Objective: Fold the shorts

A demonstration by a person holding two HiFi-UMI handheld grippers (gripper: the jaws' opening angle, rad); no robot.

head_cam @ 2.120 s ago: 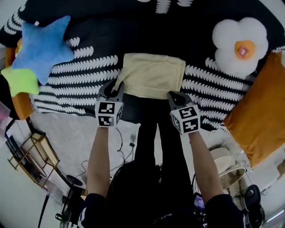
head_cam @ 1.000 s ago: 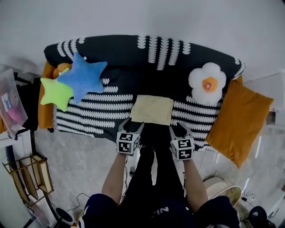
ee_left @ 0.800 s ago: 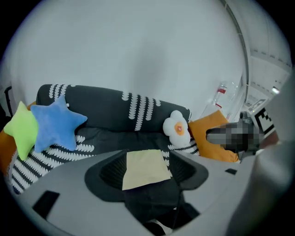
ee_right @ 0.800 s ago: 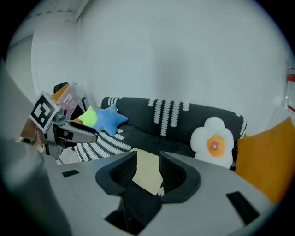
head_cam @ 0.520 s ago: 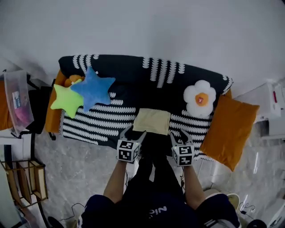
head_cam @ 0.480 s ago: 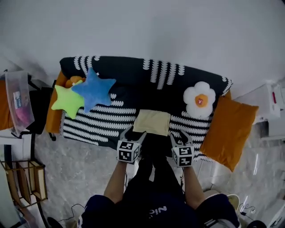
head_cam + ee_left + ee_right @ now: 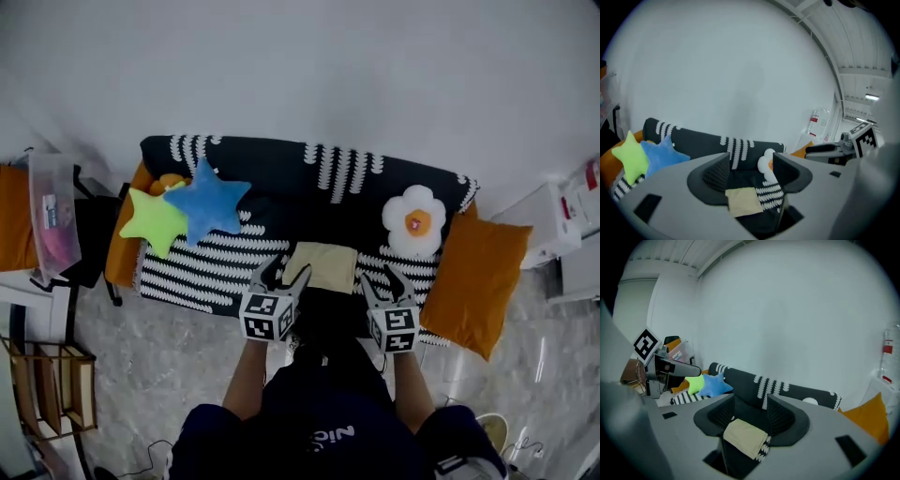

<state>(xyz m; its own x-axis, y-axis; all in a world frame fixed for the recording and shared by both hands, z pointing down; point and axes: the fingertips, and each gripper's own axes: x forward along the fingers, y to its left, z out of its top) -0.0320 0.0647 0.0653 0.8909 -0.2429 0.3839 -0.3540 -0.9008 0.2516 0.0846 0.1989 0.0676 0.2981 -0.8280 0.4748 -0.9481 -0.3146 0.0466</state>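
Note:
The pale yellow shorts [image 7: 323,266] lie folded into a small rectangle on the front of the black-and-white striped sofa [image 7: 309,173]. Both grippers hang in the air in front of the sofa, clear of the cloth. My left gripper [image 7: 281,275] is open and empty; in the left gripper view the shorts [image 7: 743,200] show far off between its jaws. My right gripper [image 7: 382,279] is open too, its jaws have just been opening, and nothing is between them. The shorts [image 7: 745,437] also lie far beyond it in the right gripper view.
A blue star pillow [image 7: 208,202] and a green star pillow [image 7: 155,219] sit at the sofa's left end, a white flower pillow [image 7: 415,221] at its right. An orange cushion [image 7: 483,286] leans beside it. A wooden rack [image 7: 42,389] stands on the marble floor.
Both grippers have lifted up and away from the sofa, so it looks smaller and farther. The shorts stay folded on the seat. The right jaws stand wider apart.

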